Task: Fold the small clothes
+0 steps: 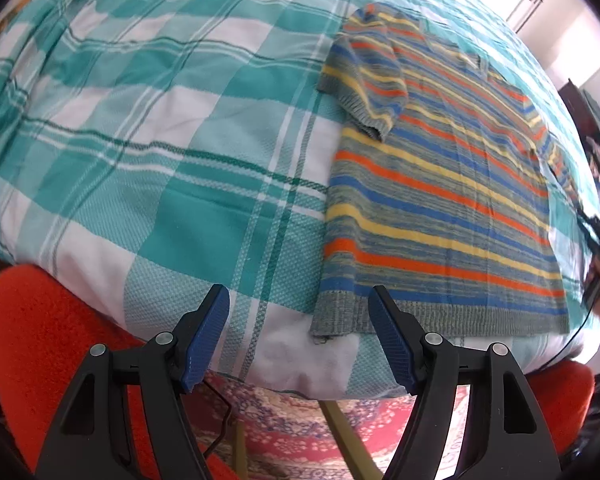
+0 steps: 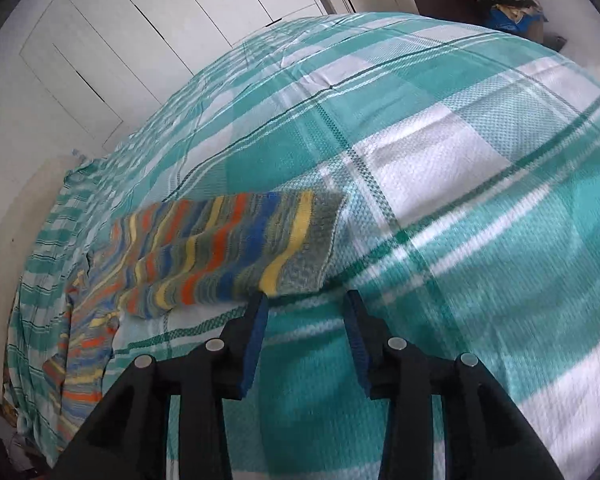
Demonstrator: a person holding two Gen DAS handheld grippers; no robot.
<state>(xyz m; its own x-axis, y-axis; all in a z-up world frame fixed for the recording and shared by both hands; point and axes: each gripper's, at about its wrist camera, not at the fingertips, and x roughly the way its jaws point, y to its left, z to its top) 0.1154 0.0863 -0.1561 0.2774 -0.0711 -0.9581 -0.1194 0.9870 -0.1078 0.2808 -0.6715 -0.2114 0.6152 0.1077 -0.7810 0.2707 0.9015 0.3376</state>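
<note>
In the left wrist view, a striped knit sweater (image 1: pixel 440 184) in grey-green with orange, yellow and blue bands lies spread flat on a teal-and-white plaid bedcover (image 1: pixel 148 128), its ribbed hem along the near edge of the bed and its neck toward the far side. One short sleeve (image 1: pixel 364 84) is folded inward and rests on top of the chest, its cuff pointing toward the hem. The left gripper (image 1: pixel 300 304) hangs just over the bed's near edge, its blue-padded fingers (image 1: pixel 210 332) standing wide apart with nothing between them; the near left corner of the hem shows in the gap beyond the tips, not touched. Below the bed edge are a red fuzzy fabric (image 1: pixel 40 340) and a patterned rug (image 1: pixel 300 432). At the far right rim of this view a dark tool with a trailing cable (image 1: pixel 598 256) shows beside the sweater, too blurred to read further. In the right wrist view, the sweater (image 2: pixel 228 256) is seen edge-on from its side, the picture smeared. The right gripper (image 2: pixel 306 298) has its jaws partly apart, and the tips sit just at the sweater's near hem corner; its left fingertip (image 2: pixel 260 304) appears to meet the fabric edge, but no cloth is pinched between the pads. White cabinet doors (image 2: pixel 140 32) stand behind the bed.
</note>
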